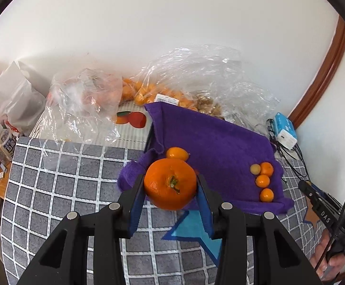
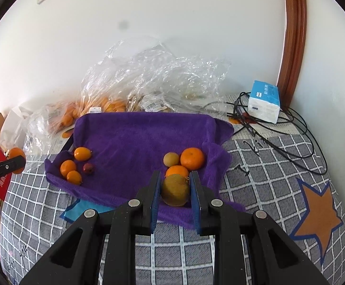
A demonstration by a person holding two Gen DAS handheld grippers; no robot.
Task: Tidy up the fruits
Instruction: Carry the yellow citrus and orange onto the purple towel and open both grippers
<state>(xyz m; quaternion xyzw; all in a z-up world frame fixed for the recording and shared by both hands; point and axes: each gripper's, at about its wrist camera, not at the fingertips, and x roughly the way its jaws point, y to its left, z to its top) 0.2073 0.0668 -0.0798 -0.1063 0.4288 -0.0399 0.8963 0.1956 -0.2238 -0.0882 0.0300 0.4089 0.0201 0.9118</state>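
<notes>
My left gripper [image 1: 170, 186] is shut on a large orange tangerine [image 1: 170, 184], held above the near left edge of the purple towel [image 1: 208, 137]. A kumquat [image 1: 176, 153] lies just beyond it. My right gripper [image 2: 174, 190] is shut on a brownish-green round fruit [image 2: 175, 190] over the towel's [image 2: 136, 137] near right part. Behind it lie a tangerine [image 2: 192, 158], an orange fruit [image 2: 176, 171] and a pale round fruit [image 2: 171, 159]. On the towel's left lie three kumquats [image 2: 74, 166] and a small dark red fruit [image 2: 88, 168].
Clear plastic bags [image 2: 148, 78] with more oranges lie behind the towel by the wall. A tissue pack [image 2: 264, 101] and black cables [image 2: 279, 128] sit at the right. A bottle [image 1: 5, 140] and a white bag [image 1: 13, 97] stand at the left. A grey checked cloth [image 2: 255, 166] covers the table.
</notes>
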